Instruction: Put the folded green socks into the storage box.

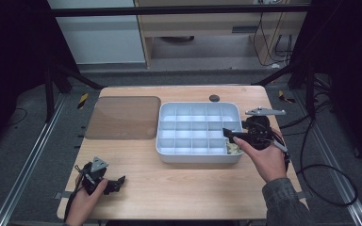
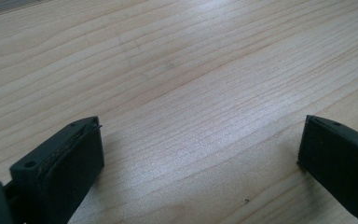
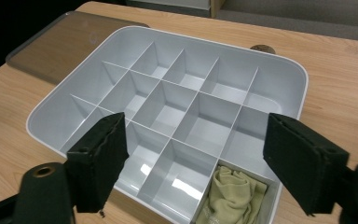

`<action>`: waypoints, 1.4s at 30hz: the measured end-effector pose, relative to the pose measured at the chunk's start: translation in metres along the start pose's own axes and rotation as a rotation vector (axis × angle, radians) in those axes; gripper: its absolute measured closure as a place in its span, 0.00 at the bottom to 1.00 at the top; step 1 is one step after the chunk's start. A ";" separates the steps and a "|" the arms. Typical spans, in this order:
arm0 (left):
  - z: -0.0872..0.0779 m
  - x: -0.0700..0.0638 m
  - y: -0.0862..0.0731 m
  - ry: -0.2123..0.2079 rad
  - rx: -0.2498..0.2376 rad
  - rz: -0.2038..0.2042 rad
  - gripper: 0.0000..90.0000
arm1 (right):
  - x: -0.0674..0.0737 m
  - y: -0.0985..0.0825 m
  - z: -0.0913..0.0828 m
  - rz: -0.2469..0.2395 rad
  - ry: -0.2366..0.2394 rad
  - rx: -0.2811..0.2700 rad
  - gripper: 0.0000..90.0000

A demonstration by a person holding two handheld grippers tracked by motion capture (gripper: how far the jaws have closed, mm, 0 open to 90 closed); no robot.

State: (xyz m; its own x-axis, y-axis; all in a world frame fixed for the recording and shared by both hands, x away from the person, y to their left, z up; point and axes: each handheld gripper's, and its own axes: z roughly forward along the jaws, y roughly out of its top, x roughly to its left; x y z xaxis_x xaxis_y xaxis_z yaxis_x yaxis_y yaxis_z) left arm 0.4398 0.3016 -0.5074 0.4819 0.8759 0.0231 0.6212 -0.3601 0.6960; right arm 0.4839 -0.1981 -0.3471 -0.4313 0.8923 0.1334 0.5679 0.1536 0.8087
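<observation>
Item: divided organiser tray (image 1: 169, 141), white plastic, rectangular with rounded corners, partitioned into a grid of open compartments. It is sitting on the wooden table (image 1: 169, 188), right of centre, with its long side facing the person.

Contents: one yellowish cloth (image 3: 235, 193), soft and crumpled into loose folds, lying in the near right corner compartment and filling most of it. A faint print is showing on its lower fold, too small to read. The other compartments are showing bare white floors with glare from overhead light.

Right gripper (image 1: 226, 134): hovering over the tray's near right corner, held in the person's right hand (image 1: 264, 160). Its jaws are standing wide apart, with nothing between the pads; the cloth is lying below them, untouched.

Left gripper (image 1: 118, 182): resting low at the table's near left corner in the left hand (image 1: 87, 200), well apart from the tray. Its jaws are spread wide over bare wood grain, gripping nothing.

Also present: a translucent brown lid (image 1: 122, 117) lying flat just left of the tray, and a small dark round disc (image 1: 214, 98) on the table behind the tray's far edge.
</observation>
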 end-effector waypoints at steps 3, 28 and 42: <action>0.000 0.000 0.000 -0.001 0.002 0.001 0.00 | 0.000 -0.002 -0.002 -0.001 0.002 -0.007 0.16; 0.000 -0.001 0.000 0.000 -0.007 -0.002 0.00 | 0.003 -0.074 -0.018 -0.070 -0.039 -0.074 0.13; 0.000 -0.001 -0.001 0.002 -0.010 0.001 0.00 | -0.003 -0.111 -0.008 -0.196 -0.117 -0.012 0.09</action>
State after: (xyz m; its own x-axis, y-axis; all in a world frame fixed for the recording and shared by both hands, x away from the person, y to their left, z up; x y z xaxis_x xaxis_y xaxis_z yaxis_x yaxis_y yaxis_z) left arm 0.4391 0.3007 -0.5082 0.4812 0.8762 0.0248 0.6147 -0.3575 0.7031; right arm 0.4161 -0.2215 -0.4326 -0.4480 0.8892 -0.0933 0.4728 0.3242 0.8194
